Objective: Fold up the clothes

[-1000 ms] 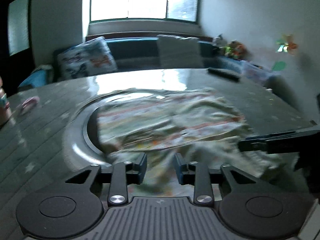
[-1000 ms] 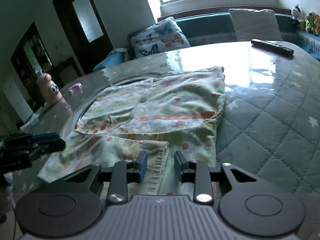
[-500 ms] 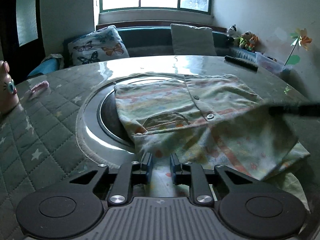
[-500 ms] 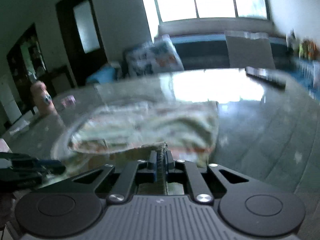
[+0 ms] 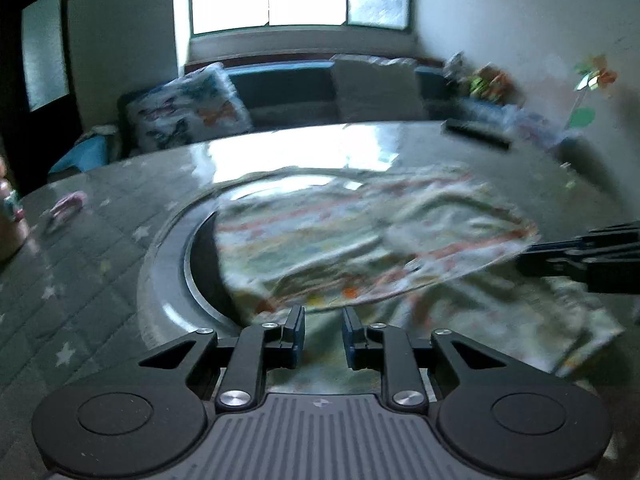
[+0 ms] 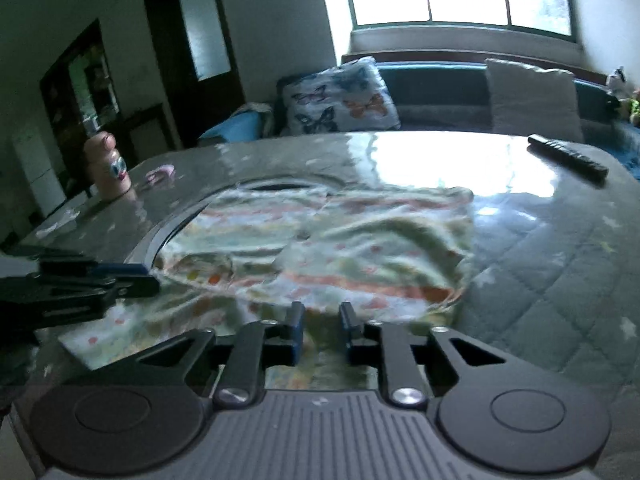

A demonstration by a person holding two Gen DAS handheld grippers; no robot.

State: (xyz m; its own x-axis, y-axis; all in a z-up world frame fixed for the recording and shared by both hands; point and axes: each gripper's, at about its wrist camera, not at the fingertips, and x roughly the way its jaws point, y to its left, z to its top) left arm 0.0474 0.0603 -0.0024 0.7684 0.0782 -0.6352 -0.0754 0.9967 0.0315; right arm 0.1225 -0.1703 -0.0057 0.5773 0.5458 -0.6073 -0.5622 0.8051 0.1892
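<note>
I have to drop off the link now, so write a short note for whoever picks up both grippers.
Left gripper: jaws open, holding nothing, over the near hem.
Right gripper: jaws open, also holding nothing.
The patterned shirt lies on the quilted table, partly over the round inset, with its lower part folded up over the body.
Left: further folds and squaring up; the cloth is rumpled. The remote is at the far edge.

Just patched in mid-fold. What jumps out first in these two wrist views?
The patterned shirt dominates, spread rumpled across the table's middle, partly over a round recessed ring. Both grippers sit open at its near edge: the left gripper and the right gripper, each with fabric just ahead of its fingers. A dark remote lies far right near the bright window.
</note>
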